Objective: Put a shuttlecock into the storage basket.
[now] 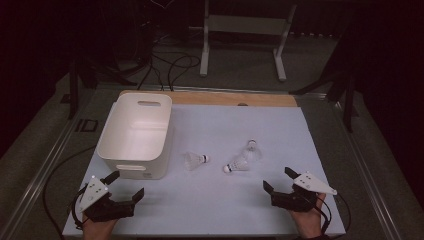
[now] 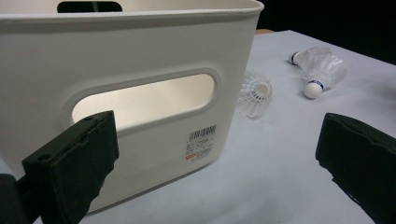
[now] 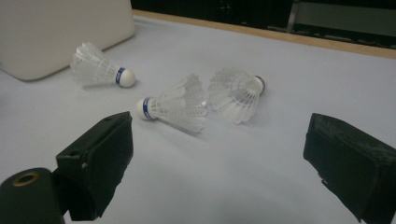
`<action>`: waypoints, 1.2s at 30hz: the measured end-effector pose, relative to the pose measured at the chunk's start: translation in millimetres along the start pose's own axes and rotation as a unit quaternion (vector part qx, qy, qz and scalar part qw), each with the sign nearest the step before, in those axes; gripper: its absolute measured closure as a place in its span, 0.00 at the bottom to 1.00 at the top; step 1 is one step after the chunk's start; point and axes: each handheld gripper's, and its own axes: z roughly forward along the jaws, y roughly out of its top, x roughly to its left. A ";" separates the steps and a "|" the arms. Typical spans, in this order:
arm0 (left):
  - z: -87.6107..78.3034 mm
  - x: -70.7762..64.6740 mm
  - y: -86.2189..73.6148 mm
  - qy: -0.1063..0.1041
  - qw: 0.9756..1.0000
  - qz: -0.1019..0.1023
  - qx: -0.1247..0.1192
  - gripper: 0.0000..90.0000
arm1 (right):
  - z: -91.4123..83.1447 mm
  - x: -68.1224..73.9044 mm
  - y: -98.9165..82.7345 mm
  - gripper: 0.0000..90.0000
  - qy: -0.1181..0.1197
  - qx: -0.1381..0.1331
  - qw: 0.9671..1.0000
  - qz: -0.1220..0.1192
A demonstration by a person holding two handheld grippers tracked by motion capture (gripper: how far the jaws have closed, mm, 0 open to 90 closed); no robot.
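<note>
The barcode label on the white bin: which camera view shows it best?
The left gripper view: the label sits close on the white bin, below its handle slot. In the high view it is a faint mark; the right gripper view catches a bin corner.

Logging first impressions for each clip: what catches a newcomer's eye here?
A white bin stands at the table's left, with three shuttlecocks lying on the pale sheet to its right. The left gripper and right gripper wait open at the near edge.
</note>
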 end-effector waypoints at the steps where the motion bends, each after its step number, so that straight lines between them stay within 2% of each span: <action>1: -0.5 0.3 -0.1 0.001 1.000 -0.001 -0.001 0.00 | 0.8 0.2 -0.2 0.09 0.000 0.001 1.000 -0.002; 12: -2.8 1.4 -1.4 0.014 1.000 -0.006 -0.007 0.00 | 1.6 0.8 4.5 0.09 0.001 -0.001 1.000 -0.005; 15: -3.7 0.8 -1.4 0.018 1.000 -0.012 -0.011 0.00 | 1.4 1.2 8.4 0.09 0.002 0.004 1.000 -0.002; 20: -2.2 -1.2 -1.2 0.017 1.000 -0.007 -0.006 0.00 | 1.4 1.5 11.2 0.08 0.003 0.009 1.000 0.001; 23: 0.3 -2.1 -2.4 0.016 1.000 -0.006 0.002 0.00 | 2.9 2.7 15.1 0.08 0.004 0.010 1.000 -0.007; 36: -1.4 -1.0 -2.9 0.024 1.000 -0.008 -0.005 0.00 | 9.4 6.7 28.3 0.08 0.014 0.026 0.999 -0.023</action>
